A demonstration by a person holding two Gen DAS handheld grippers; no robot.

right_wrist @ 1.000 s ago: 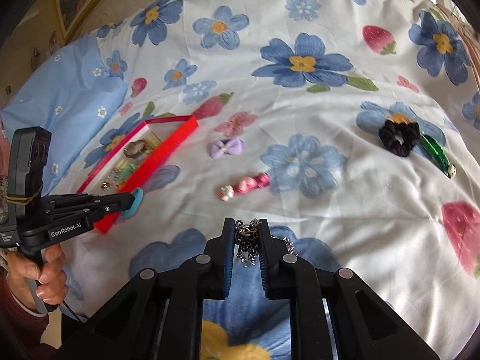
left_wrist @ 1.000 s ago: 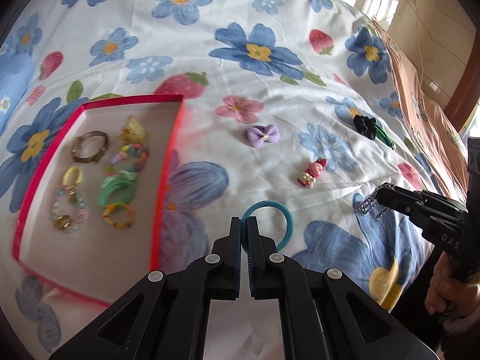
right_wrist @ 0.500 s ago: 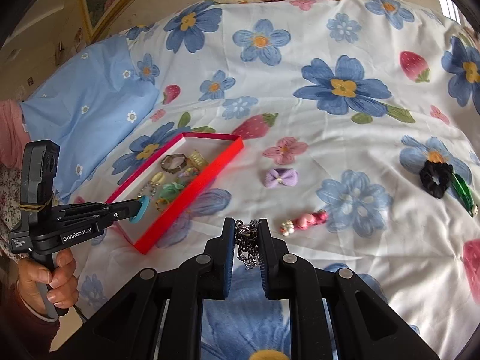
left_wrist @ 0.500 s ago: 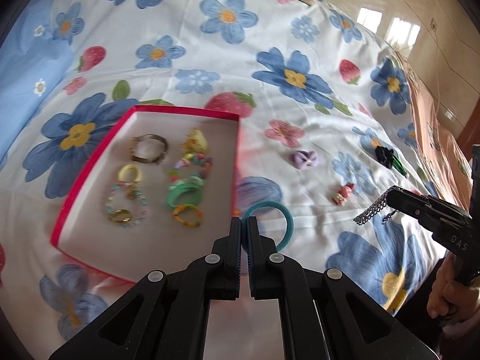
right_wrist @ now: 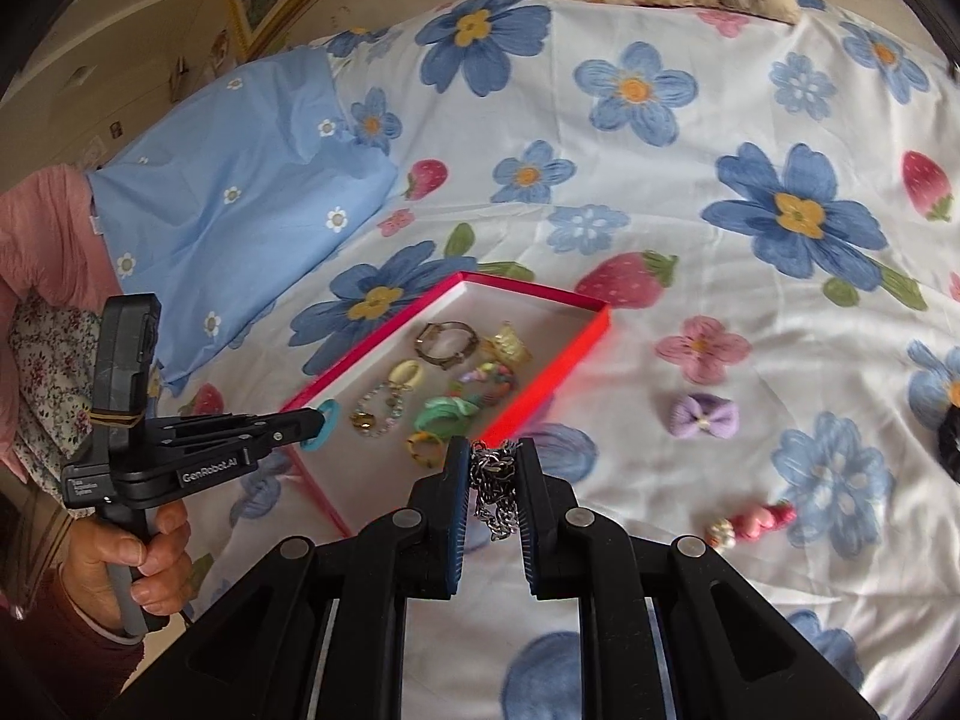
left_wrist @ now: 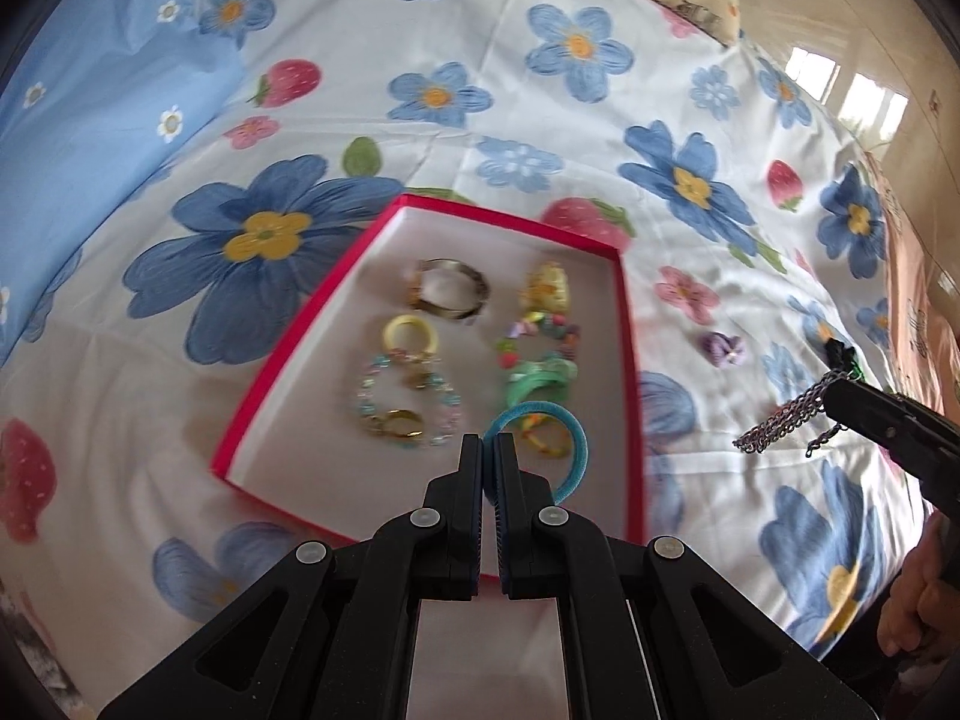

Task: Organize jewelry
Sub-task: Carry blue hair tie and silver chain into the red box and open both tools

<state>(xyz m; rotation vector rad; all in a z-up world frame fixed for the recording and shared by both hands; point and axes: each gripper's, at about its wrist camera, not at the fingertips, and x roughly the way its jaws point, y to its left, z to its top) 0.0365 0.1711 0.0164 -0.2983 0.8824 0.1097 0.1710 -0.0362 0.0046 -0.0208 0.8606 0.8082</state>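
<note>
The left gripper [left_wrist: 487, 468], jaws pressed together on the blue hair tie [left_wrist: 540, 444], hangs over the near corner of the red tray [left_wrist: 630, 360]. The right gripper [right_wrist: 493, 483], pinching the silver chain [right_wrist: 495, 480], apparently sits just outside the tray's right wall, farther off.

Blue hair tie [left_wrist: 573, 438] above red tray [left_wrist: 627, 324]
</note>
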